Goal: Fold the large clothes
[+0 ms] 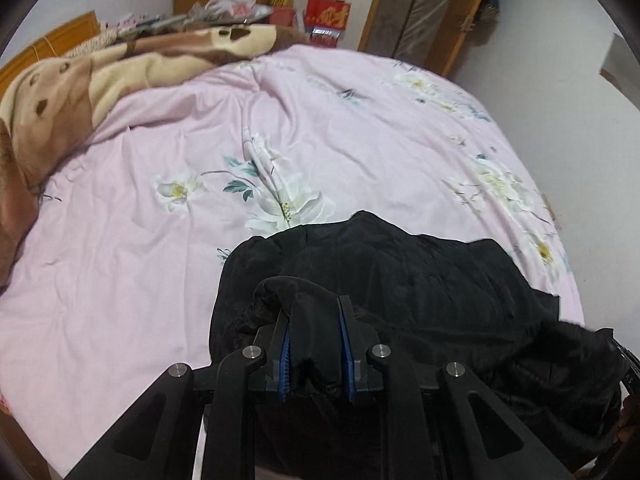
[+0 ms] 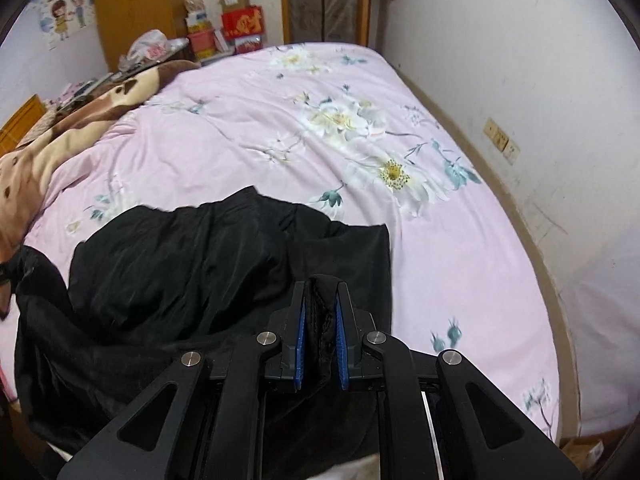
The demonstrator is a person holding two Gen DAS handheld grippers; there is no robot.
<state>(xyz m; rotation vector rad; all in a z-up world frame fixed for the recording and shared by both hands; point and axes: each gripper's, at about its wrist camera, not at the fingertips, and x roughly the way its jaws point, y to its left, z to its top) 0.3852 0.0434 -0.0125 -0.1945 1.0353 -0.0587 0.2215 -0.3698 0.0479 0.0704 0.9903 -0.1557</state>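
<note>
A large black garment (image 1: 420,280) lies bunched at the near edge of the bed; it also shows in the right wrist view (image 2: 180,264). My left gripper (image 1: 314,304) is shut on a thick fold of the garment at its left side, cloth bulging over the left finger. My right gripper (image 2: 320,290) is shut on a fold of the garment at its right side. The cloth sags between the two grippers and hangs over the bed's near edge.
The bed has a pink floral sheet (image 1: 160,248) (image 2: 460,240). A brown and beige blanket (image 1: 60,92) is heaped at the far left. Boxes and clutter (image 2: 236,24) stand beyond the bed. A white wall (image 2: 540,80) runs along the right side.
</note>
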